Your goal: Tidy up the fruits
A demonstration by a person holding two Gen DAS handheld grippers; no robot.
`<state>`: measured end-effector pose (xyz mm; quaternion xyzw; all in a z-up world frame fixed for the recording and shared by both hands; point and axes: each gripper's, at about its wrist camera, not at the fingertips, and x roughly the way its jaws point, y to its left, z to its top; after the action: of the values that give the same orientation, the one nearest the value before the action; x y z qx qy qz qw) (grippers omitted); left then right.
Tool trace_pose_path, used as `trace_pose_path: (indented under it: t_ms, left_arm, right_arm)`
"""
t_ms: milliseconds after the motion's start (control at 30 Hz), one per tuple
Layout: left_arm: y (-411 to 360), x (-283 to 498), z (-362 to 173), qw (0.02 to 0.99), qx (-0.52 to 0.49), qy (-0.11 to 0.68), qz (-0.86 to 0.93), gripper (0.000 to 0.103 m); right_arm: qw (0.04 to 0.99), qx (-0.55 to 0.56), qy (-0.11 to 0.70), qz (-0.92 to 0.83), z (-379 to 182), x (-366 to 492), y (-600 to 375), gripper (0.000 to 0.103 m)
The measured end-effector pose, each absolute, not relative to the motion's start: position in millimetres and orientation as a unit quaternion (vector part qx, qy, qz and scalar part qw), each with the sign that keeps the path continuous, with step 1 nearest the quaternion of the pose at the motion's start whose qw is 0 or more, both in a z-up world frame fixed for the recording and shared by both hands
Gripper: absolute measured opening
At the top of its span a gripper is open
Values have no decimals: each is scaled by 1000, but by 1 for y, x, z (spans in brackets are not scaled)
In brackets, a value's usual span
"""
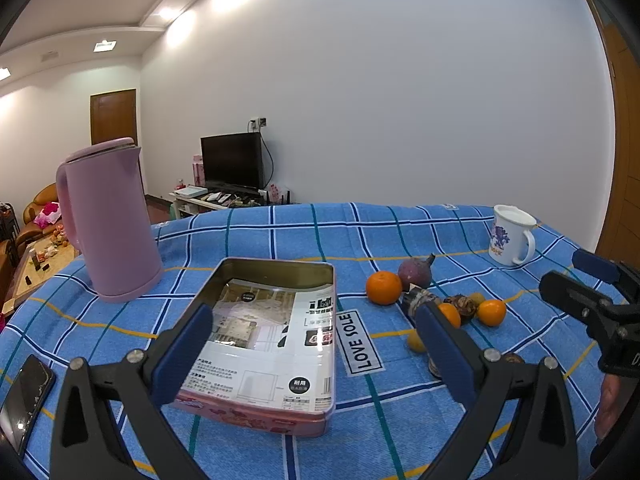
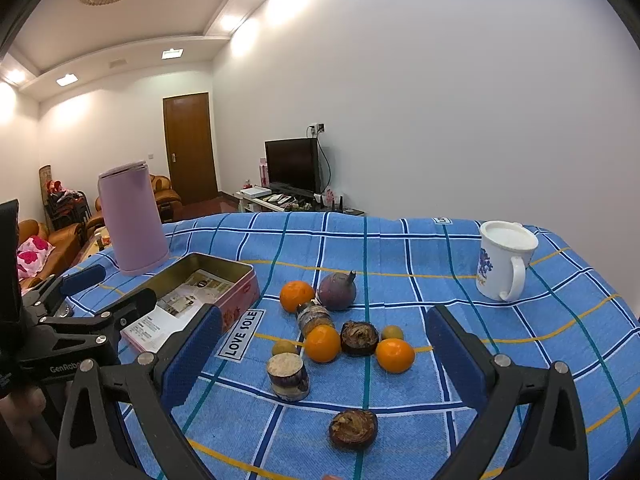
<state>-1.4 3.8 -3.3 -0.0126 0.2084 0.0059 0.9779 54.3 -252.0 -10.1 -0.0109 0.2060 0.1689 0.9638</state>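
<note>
Since the fruits (image 2: pixel 320 344) lie loose on the blue cloth on the counter (image 2: pixel 440 264) beside the empty tin (image 2: pixel 224 276), I hold my right gripper (image 2: pixel 324 356) over them and my left gripper (image 1: pixel 316 356) over the tin, both jaws wide apart, holding nothing.

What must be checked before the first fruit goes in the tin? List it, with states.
1. Right tool open: ok, jaws wide apart, nothing held.
2. Left tool open: ok, empty.
3. Tin open, ready to receive: ok, lidless, only a printed sheet inside.
4. Fruit within view: ok, oranges and others lie loose on the cloth.
5. Nearest orange free to grasp: not ok, it touches neighbours.
6. Mug and kettle clear of the path: ok, both stand apart.
</note>
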Motion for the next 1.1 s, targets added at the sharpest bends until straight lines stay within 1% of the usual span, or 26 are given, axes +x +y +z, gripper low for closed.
trace_pose_path:
  t_ms: [1100]
  left_arm:
    - [8, -1, -4, 978, -14, 210, 11, 103]
  right_arm:
    - [963, -12, 207, 173, -12, 52, -248, 102]
